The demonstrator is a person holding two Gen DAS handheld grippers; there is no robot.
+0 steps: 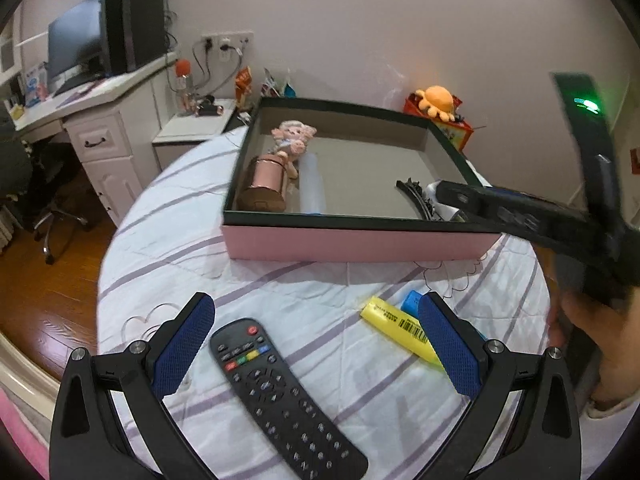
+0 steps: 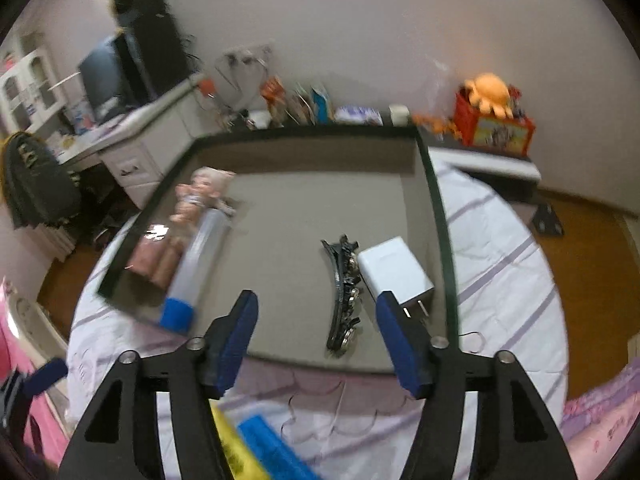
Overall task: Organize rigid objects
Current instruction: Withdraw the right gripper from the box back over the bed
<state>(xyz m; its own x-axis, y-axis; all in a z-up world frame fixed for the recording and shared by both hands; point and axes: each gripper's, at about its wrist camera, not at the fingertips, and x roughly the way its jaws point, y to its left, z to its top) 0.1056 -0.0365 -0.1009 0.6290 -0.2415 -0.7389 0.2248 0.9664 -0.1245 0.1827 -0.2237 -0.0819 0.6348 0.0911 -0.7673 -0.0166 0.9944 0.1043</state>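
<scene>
A pink box [image 1: 360, 244] with a grey inside stands on the round table. It holds a pink doll [image 1: 294, 138], a copper tin [image 1: 266, 184], a clear tube [image 1: 312, 184], a black hair clip [image 2: 344, 292] and a white charger [image 2: 394, 272]. My left gripper [image 1: 316, 344] is open over a black remote [image 1: 280, 396] on the striped cloth. A yellow highlighter [image 1: 400, 326] and a blue one [image 1: 412, 302] lie by its right finger. My right gripper [image 2: 318, 336] is open and empty above the box's near edge, next to the clip and charger; it also shows in the left wrist view [image 1: 480, 200].
The striped cloth [image 1: 168, 240] covers the table, whose edge drops to a wood floor [image 1: 48, 292] at left. A white desk [image 1: 100, 120] with a monitor and an office chair stand far left. An orange plush [image 1: 436, 100] on a red box sits behind the pink box.
</scene>
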